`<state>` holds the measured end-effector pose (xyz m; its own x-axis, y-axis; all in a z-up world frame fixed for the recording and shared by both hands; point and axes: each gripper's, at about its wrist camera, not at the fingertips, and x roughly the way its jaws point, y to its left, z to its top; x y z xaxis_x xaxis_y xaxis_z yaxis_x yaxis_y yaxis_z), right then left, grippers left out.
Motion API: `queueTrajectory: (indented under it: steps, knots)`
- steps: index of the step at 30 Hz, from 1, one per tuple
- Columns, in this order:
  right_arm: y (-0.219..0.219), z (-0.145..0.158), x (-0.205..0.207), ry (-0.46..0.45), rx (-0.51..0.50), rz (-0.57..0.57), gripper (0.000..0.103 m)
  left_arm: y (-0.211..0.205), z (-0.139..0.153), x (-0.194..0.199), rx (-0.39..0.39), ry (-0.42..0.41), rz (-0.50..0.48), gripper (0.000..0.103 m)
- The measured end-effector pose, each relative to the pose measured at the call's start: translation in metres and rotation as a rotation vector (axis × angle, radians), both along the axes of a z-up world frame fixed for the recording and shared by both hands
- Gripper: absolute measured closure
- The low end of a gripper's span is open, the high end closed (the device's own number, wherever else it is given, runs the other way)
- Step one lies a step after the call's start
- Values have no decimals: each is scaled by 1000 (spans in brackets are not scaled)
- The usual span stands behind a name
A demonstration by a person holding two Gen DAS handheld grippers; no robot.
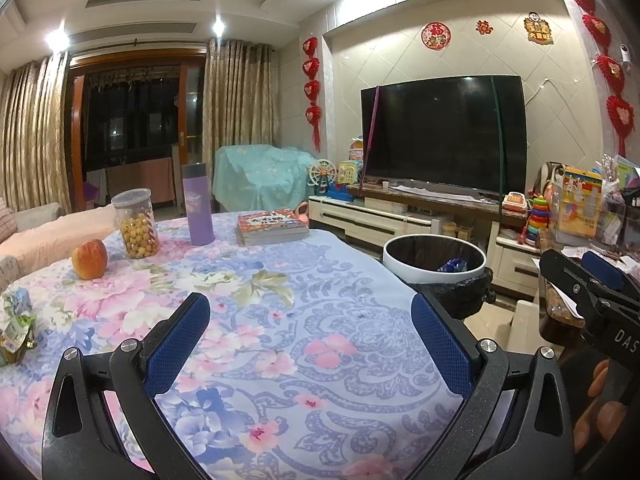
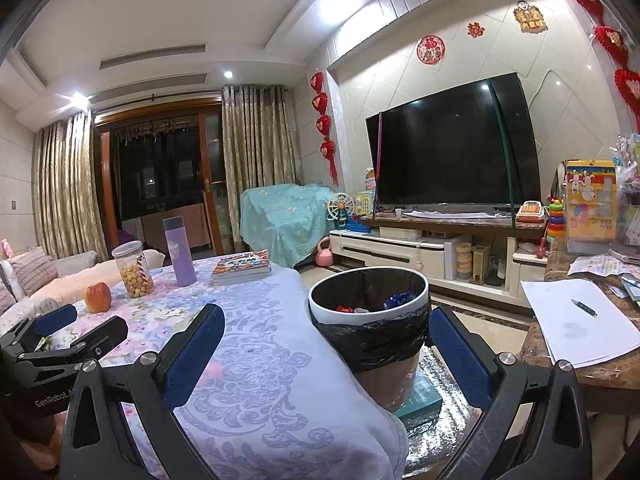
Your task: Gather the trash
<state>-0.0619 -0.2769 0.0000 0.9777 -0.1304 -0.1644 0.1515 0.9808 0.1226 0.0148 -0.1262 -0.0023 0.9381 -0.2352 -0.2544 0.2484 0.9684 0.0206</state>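
Observation:
A white-rimmed trash bin point(image 2: 368, 312) with a black liner stands right of the table; blue and red wrappers lie inside. It also shows in the left wrist view point(image 1: 434, 258). Crumpled green wrappers point(image 1: 16, 326) lie at the table's left edge. My left gripper point(image 1: 310, 344) is open and empty above the floral tablecloth point(image 1: 280, 320). My right gripper point(image 2: 326, 360) is open and empty, over the table's right edge, just before the bin. Each gripper shows in the other's view, the left one point(image 2: 76, 330) and the right one point(image 1: 580, 276).
On the table stand an apple point(image 1: 90, 259), a jar of yellow snacks point(image 1: 135, 224), a purple bottle point(image 1: 197, 204) and a stack of books point(image 1: 272, 226). A side table with paper and a pen point(image 2: 584, 307) stands to the right. A TV cabinet point(image 2: 420, 252) lies beyond.

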Motion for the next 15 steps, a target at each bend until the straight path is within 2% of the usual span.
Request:
queueTrajectory:
  steps: [15]
  knots:
    - [-3, 0, 3, 9, 24, 11, 0, -4, -7, 8, 1, 17, -22, 0]
